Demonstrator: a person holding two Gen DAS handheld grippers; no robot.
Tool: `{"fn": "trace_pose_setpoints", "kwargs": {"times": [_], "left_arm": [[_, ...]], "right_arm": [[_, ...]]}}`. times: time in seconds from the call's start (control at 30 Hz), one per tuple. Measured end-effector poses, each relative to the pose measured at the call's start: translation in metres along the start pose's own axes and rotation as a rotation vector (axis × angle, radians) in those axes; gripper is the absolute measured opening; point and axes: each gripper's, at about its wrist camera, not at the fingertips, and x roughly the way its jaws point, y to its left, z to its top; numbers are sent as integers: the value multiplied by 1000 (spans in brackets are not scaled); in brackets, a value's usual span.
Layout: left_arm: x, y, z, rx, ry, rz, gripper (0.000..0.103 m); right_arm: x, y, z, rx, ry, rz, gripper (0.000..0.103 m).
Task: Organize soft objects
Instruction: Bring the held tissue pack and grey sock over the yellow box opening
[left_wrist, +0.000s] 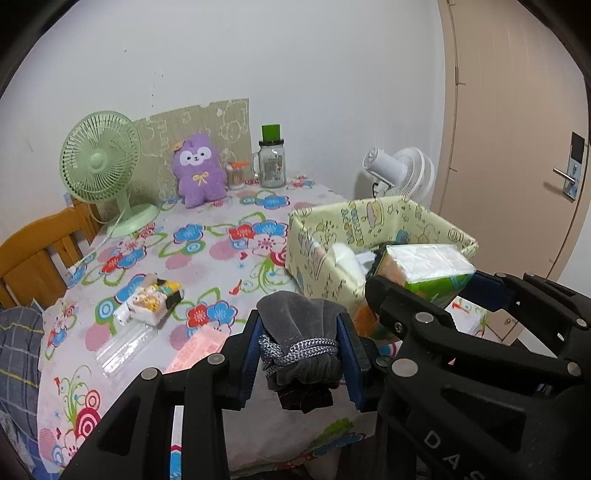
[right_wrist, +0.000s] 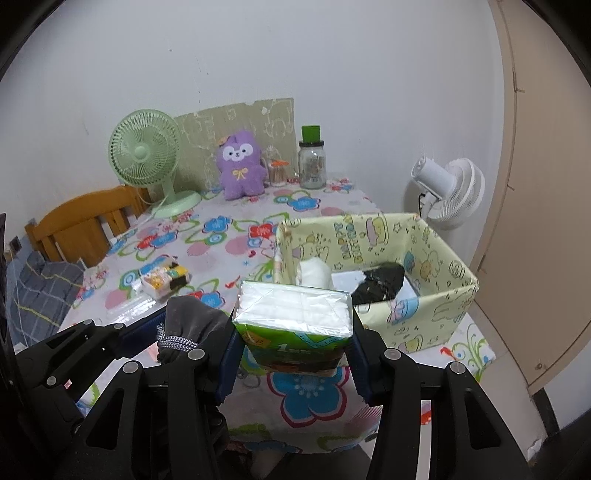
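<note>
My left gripper (left_wrist: 301, 345) is shut on a grey drawstring pouch (left_wrist: 299, 321), held above the floral table near its front edge; the pouch also shows in the right wrist view (right_wrist: 184, 325). My right gripper (right_wrist: 293, 332) is shut on a green-wrapped tissue pack (right_wrist: 295, 314), just in front of the yellow cartoon-print box (right_wrist: 436, 306). In the left wrist view the pack (left_wrist: 424, 269) hovers at the box's (left_wrist: 325, 229) near rim. The box holds a white tissue bundle (right_wrist: 314, 273) and a black item (right_wrist: 380, 284). A purple plush toy (left_wrist: 197, 170) sits at the back.
A green fan (left_wrist: 99, 162), a glass jar with green lid (left_wrist: 272, 162) and a cotton-swab tub (left_wrist: 236, 175) stand along the wall. Small packets (left_wrist: 151, 301), a clear wrapper (left_wrist: 125, 347) and a pink packet (left_wrist: 195, 349) lie on the table. A wooden chair (left_wrist: 33, 254) and a white fan (left_wrist: 402, 173) flank it.
</note>
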Motion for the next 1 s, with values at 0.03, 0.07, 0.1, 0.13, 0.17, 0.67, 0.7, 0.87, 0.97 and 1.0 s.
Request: {"fn": "trace_pose_setpoints", "kwargs": {"times": [0.03, 0.07, 0.1, 0.13, 0.17, 0.67, 0.7, 0.87, 0.97, 1.0], "left_arm": [[-2, 0, 3, 0, -5, 0, 40], [-3, -1, 5, -1, -9, 1, 40], [-4, -1, 7, -2, -13, 1, 40], [-6, -2, 10, -3, -20, -1, 40], [-6, -2, 12, -4, -22, -2, 40], [4, -23, 50, 15, -51, -16, 40], [6, -24, 52, 16, -52, -15, 40], [15, -32, 61, 20, -52, -12, 40], [21, -36, 66, 18, -48, -10, 40], [22, -38, 68, 18, -47, -9, 40]], "right_arm": [[-1, -1, 2, -1, -4, 0, 54], [-3, -2, 5, -1, -9, 0, 54], [-4, -3, 7, -1, -11, 0, 54], [-4, -4, 9, -1, -13, 0, 54], [-5, -5, 12, 0, -17, 0, 54], [3, -36, 44, 11, -44, -7, 54], [3, -38, 45, 12, -44, -6, 54], [11, -51, 54, 15, -39, 1, 54], [17, -58, 58, 10, -36, 7, 54], [19, -61, 60, 10, -34, 9, 54]]}}
